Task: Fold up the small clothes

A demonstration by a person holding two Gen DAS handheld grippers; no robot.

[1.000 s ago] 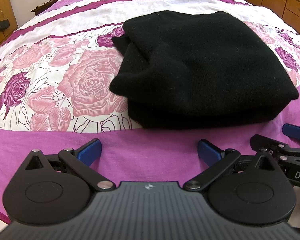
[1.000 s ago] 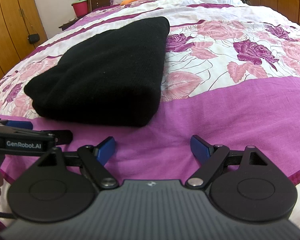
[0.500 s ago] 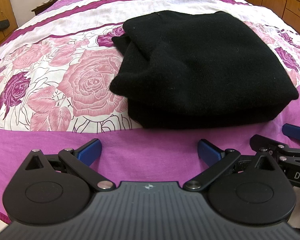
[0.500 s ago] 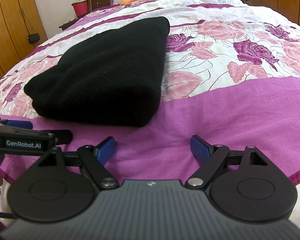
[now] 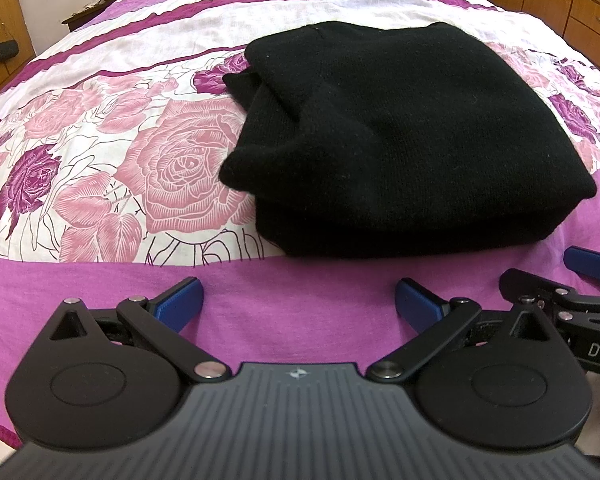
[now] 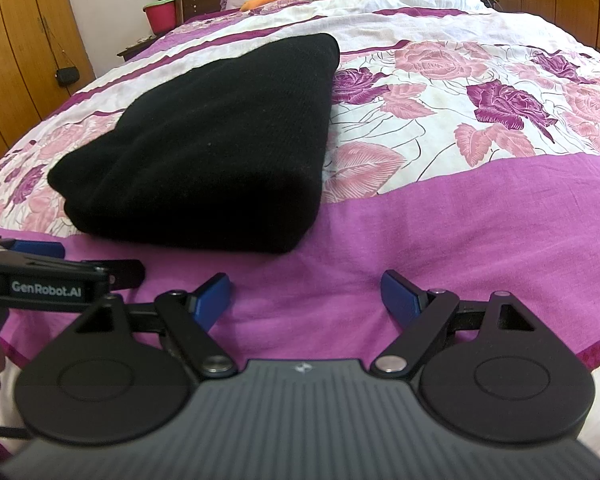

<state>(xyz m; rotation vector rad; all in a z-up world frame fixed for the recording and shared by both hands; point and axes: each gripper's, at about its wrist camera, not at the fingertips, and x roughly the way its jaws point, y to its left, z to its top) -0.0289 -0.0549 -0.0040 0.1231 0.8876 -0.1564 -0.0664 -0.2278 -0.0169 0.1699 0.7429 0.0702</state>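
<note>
Right wrist, rose-print bedspread [image 6: 480, 128], wooden wardrobe [image 6: 16, 40]

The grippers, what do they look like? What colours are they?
Both match. The left gripper and right gripper each have blue fingertips on black arms with silver pins, two round black discs and a ribbed grey middle. White letters on the left gripper's side read GenRobot.AI in the right view. A thin black cable shows there too.

Folded garment [image 5: 404, 136] lay on bed [image 5: 100, 128]; left gripper [image 5: 298, 300] and right gripper [image 6: 306, 296] sat before it, side by side.
</note>
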